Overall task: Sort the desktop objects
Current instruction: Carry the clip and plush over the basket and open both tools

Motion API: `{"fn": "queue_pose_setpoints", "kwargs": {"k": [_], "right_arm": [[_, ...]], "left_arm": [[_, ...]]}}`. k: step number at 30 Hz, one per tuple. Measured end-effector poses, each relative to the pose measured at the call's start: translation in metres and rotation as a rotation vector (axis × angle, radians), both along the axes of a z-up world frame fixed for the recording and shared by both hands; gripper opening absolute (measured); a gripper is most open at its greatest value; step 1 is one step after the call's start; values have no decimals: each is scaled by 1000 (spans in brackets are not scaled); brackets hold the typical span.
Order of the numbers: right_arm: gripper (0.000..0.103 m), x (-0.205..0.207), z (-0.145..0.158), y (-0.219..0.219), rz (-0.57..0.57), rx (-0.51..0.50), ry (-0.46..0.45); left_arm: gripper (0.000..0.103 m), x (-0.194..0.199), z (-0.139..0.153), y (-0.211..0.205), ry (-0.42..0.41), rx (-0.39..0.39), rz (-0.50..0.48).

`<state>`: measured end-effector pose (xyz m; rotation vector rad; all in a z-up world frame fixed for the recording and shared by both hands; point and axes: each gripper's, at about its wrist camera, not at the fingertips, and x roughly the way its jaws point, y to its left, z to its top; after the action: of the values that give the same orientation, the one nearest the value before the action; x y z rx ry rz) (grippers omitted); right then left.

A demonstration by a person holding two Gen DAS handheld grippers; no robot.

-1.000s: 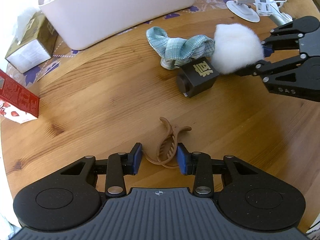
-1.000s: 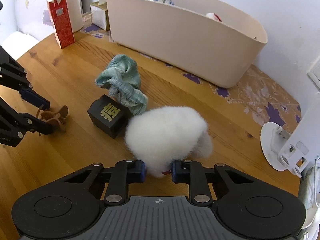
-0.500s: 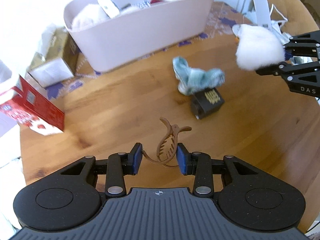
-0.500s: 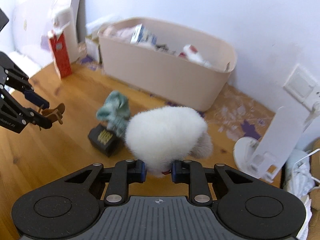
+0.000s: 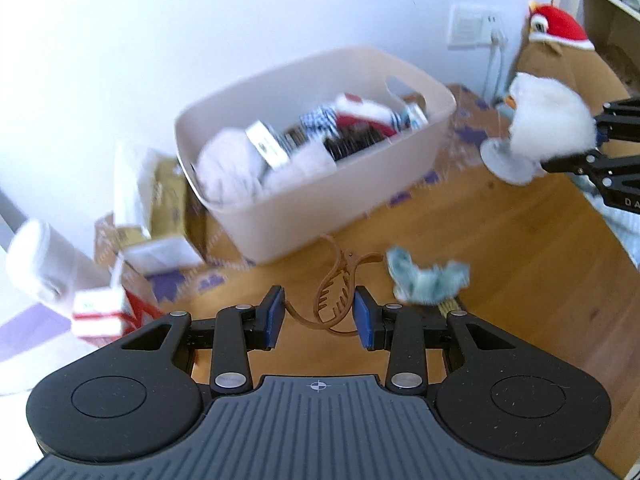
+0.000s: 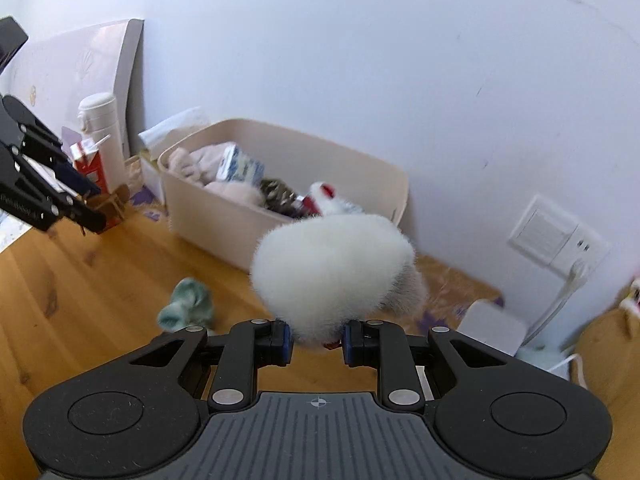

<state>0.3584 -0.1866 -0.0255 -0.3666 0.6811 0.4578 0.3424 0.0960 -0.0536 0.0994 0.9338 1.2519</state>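
My left gripper point(image 5: 319, 316) is shut on a brown hair claw clip point(image 5: 336, 292) and holds it in the air above the wooden table point(image 5: 520, 248). My right gripper point(image 6: 316, 338) is shut on a white fluffy plush toy point(image 6: 332, 276), also lifted; the toy shows at the right of the left wrist view point(image 5: 548, 120). The beige storage bin point(image 5: 320, 200) stands against the wall, full of several items, and also shows in the right wrist view point(image 6: 224, 220). A teal cloth point(image 5: 424, 276) lies on the table below, also in the right wrist view point(image 6: 188, 304).
A red carton point(image 6: 90, 160), a white bottle point(image 6: 100, 128) and a tissue box point(image 5: 160, 200) stand left of the bin. A white stand base point(image 5: 508, 160) sits right of the bin. A wall socket point(image 6: 560, 236) with a plug is at right.
Both grippers have risen well above the table with their objects. The bin's inside has come into view. The black box is now mostly hidden behind my left gripper.
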Motion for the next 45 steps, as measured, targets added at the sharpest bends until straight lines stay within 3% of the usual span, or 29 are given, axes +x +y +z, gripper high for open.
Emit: {"fn": "queue_pose_setpoints", "kwargs": {"k": [10, 22, 34, 45], "right_arm": [[21, 33, 35, -9, -34, -11, -104], [21, 77, 56, -2, -92, 36, -179], [21, 114, 28, 33, -92, 64, -144], [22, 150, -17, 83, 25, -55, -74]], "left_arm": [[38, 11, 52, 19, -17, 106, -24], [38, 37, 75, 47, -49, 132, -33], [38, 39, 56, 101, -128, 132, 98], [38, 32, 38, 145, -195, 84, 212]]}}
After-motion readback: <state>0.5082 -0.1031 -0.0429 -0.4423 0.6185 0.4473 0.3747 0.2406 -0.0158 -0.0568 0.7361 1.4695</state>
